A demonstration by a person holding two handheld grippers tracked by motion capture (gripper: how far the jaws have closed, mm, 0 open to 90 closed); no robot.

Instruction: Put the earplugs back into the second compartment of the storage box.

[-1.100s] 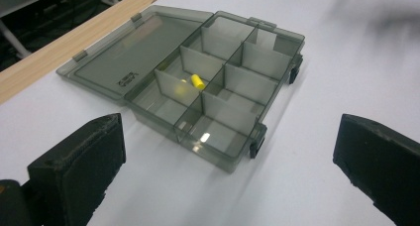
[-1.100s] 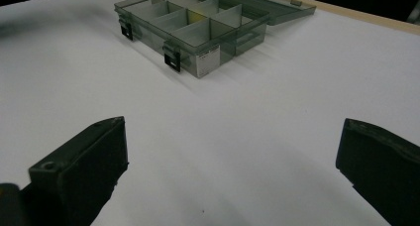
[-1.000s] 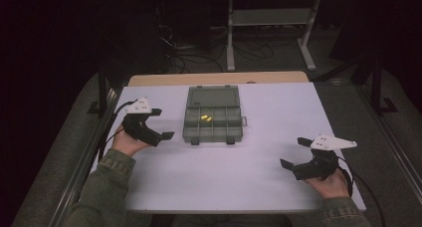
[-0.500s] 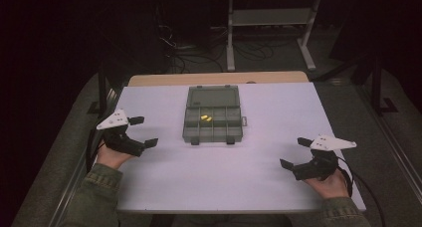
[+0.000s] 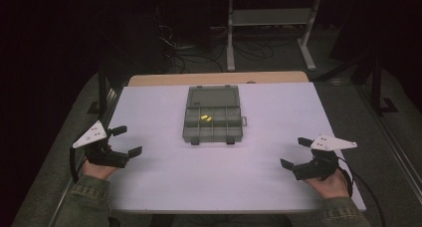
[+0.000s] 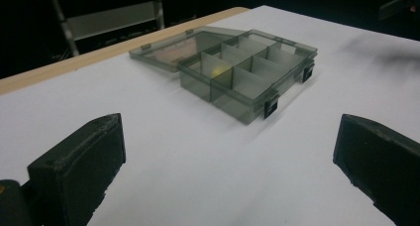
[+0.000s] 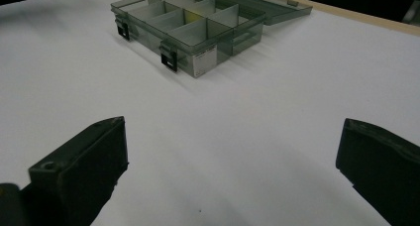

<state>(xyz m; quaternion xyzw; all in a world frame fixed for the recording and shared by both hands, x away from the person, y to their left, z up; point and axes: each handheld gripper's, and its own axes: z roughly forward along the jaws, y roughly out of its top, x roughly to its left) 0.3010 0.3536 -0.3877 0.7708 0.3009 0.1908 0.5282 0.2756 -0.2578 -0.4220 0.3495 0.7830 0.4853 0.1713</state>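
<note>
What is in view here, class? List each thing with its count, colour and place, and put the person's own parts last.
Table: one, white top, centre of the high view.
Compartment box: one, smoky grey see-through, far middle of the table, lid laid open flat behind it.
Small pieces: two, yellow, in the box's middle compartment of the far row.
Wooden board: one, tan, along the table's far edge.
Metal stand: one, pale grey, on the floor beyond the table.
Left tongs: one, black, open, at the table's left edge.
Right tongs: one, black, open, near right of the table.
</note>
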